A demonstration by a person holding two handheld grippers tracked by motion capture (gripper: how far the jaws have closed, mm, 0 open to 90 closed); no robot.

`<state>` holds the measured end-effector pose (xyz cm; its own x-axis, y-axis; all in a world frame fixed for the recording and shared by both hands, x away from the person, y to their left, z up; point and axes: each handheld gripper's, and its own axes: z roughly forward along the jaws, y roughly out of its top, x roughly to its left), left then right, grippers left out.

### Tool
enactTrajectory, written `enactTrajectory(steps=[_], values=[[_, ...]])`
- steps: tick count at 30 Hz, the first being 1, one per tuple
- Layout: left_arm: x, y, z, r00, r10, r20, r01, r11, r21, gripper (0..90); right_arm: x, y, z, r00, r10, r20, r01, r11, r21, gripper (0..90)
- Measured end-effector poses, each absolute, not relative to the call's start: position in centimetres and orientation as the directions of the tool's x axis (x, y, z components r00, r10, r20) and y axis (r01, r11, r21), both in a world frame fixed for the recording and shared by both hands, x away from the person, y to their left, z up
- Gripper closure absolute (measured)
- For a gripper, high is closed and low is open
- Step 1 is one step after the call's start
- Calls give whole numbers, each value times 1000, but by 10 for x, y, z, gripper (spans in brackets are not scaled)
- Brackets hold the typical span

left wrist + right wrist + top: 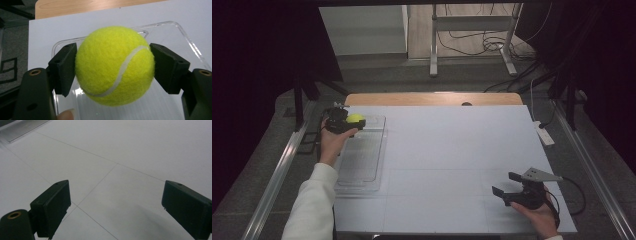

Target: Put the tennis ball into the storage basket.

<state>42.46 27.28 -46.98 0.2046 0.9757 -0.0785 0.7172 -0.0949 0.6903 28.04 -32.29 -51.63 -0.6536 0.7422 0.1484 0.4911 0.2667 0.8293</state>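
— Two grippers in play, and the left gripper (pixel 353 121) has the tennis ball (pixel 355 118), upper left of the high view, over the far end of the clear plastic tray (pixel 362 172).

— How is the hold?

— Jaws squeezed in on both flanks of the tennis ball (pixel 115 66), pads square across its widest part, white seam curving between them. That's where you want it: grab off the middle and a round thing squirts out.

— Will it be tricky to handle?

— I'd say no. Light, springy, and that fuzzy felt gives the pads plenty of bite. It gives a little, nothing fragile. Let go carelessly, though, and I reckon it bounces or rolls.

— And the other hand?

— Right gripper (pixel 511 186) sits low in the lower right on the white table (pixel 452 150), jaws spread wide, nothing between them.
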Motion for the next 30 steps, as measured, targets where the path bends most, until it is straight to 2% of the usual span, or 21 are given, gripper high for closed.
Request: enactTrajectory(steps=[30], values=[[431,273,-484,196,980,-42,776,-129,617,265,281,-323,-517,-654,743,145,491,271,828,86]])
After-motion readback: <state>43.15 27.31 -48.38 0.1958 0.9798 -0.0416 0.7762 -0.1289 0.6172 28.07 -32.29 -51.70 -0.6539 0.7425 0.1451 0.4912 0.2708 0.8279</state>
